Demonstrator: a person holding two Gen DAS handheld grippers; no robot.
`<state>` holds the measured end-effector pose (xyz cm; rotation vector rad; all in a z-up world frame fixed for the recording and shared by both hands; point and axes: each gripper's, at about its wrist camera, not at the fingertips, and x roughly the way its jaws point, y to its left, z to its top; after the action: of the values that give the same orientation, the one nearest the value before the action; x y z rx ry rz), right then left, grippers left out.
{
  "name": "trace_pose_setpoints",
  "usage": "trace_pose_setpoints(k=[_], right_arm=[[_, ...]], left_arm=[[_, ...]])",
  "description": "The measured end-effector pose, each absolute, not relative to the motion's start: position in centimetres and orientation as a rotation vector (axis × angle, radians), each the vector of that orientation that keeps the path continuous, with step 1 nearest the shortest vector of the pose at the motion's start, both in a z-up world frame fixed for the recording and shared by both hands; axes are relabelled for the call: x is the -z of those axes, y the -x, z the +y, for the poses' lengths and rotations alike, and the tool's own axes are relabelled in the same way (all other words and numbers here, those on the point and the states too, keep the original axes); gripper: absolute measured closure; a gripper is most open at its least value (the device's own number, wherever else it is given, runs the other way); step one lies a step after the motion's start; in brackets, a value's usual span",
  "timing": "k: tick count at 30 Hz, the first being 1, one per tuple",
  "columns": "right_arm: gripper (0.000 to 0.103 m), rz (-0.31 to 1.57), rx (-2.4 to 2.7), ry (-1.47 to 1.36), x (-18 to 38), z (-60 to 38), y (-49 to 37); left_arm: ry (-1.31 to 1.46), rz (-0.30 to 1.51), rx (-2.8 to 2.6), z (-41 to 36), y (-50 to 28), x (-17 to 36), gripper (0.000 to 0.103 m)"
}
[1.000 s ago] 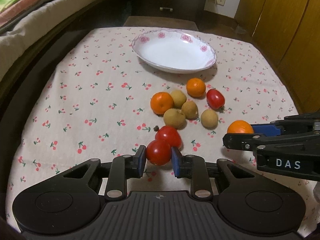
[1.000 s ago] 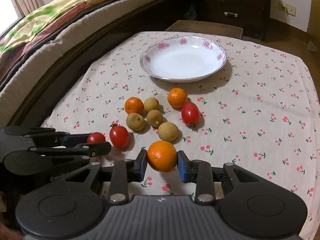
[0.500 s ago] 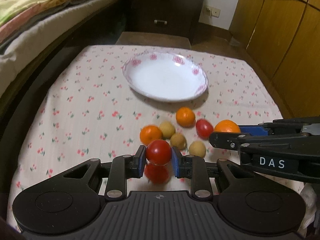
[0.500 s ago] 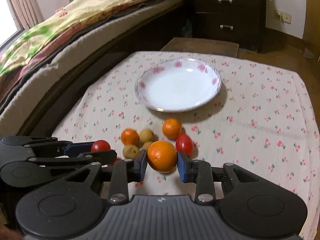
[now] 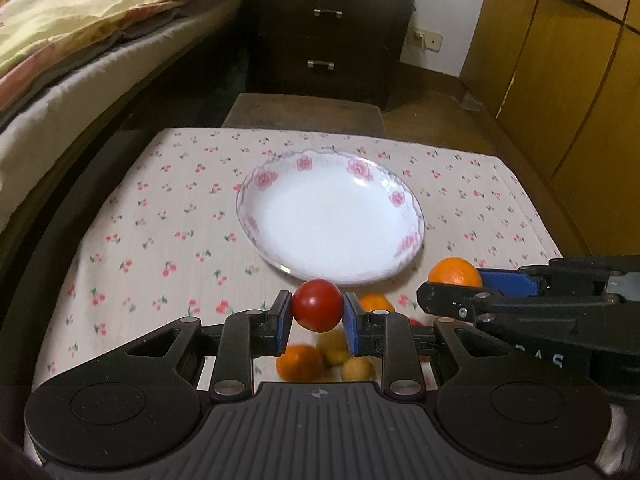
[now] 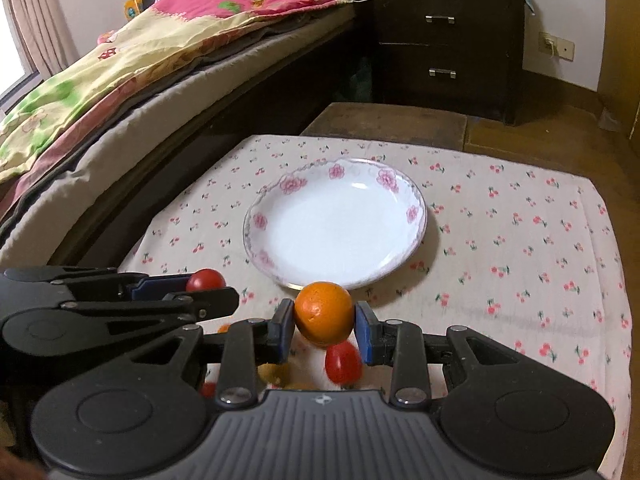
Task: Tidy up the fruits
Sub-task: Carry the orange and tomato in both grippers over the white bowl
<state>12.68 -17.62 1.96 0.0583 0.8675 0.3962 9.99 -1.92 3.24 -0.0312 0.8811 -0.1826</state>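
Observation:
My left gripper (image 5: 317, 307) is shut on a red tomato (image 5: 317, 305) and holds it in the air just short of the near rim of the white floral plate (image 5: 394, 198). My right gripper (image 6: 324, 316) is shut on an orange (image 6: 325, 312), also lifted before the plate (image 6: 288, 188). Each gripper shows in the other's view, the right one with its orange (image 5: 455, 273), the left one with its tomato (image 6: 206, 280). More oranges (image 5: 298, 362), yellowish round fruits (image 5: 358, 370) and a tomato (image 6: 343, 362) lie below on the cherry-print cloth (image 5: 168, 224).
A bed with bedding (image 6: 120, 64) runs along the left of the table. A dark drawer cabinet (image 5: 324, 36) stands behind, with a low stool (image 5: 304, 114) at the table's far edge. Wooden wardrobe doors (image 5: 568, 60) are at the right.
Both grippers have risen and moved forward toward the plate with their fruit. The loose fruits on the cloth have dropped below the fingers in both views.

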Motion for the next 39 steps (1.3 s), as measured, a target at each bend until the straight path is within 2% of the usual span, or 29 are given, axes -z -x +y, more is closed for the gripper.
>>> trace_pose_setpoints(k=[18, 39], right_arm=[[0.070, 0.889, -0.371, -0.081, 0.7, -17.7, -20.7], [0.069, 0.922, -0.406, -0.061, 3.9, -17.4, -23.3]], left_arm=[[0.014, 0.899, 0.145, -2.9, -17.2, -1.3, 0.070], [-0.011, 0.936, 0.119, -2.9, -18.7, 1.5, 0.069]])
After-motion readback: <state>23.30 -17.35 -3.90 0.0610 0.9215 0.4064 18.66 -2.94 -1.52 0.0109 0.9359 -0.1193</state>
